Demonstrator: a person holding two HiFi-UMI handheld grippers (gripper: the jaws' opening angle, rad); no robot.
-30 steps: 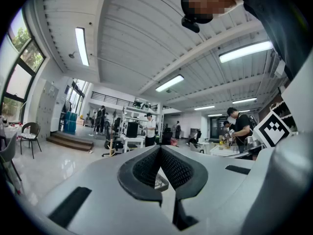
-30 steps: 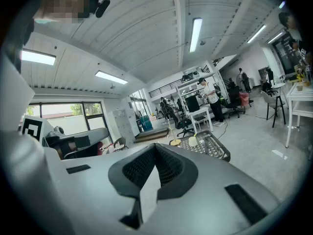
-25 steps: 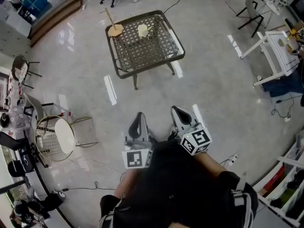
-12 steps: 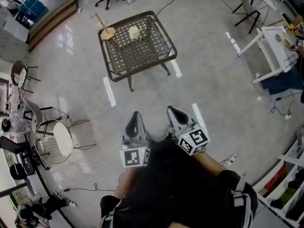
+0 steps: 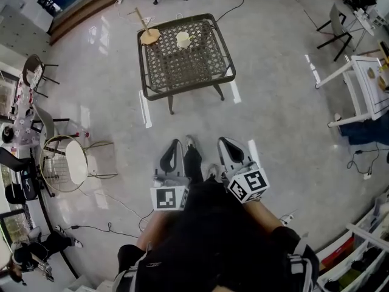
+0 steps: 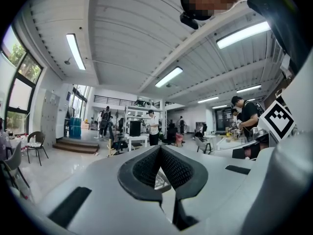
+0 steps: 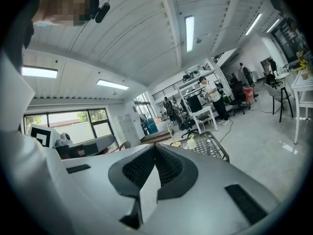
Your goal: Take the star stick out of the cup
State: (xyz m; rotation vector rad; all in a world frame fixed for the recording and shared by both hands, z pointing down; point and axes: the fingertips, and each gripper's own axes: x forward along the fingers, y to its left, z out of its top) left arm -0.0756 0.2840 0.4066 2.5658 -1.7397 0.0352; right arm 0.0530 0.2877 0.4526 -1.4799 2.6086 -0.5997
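Grippers both pressed together on nothing: the left gripper and right gripper are held side by side close to the person's body, well apart from the mesh bench. A white cup stands near the bench's far edge, with a small stick poking from it. A tan disc with an upright rod sits at the far-left corner.

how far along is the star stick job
Nothing looks done: the cup stands on the mesh table across the floor. In hand: nothing; left gripper and right gripper are shut, empty, well short of it. Left: everything, from walking up to lifting out.
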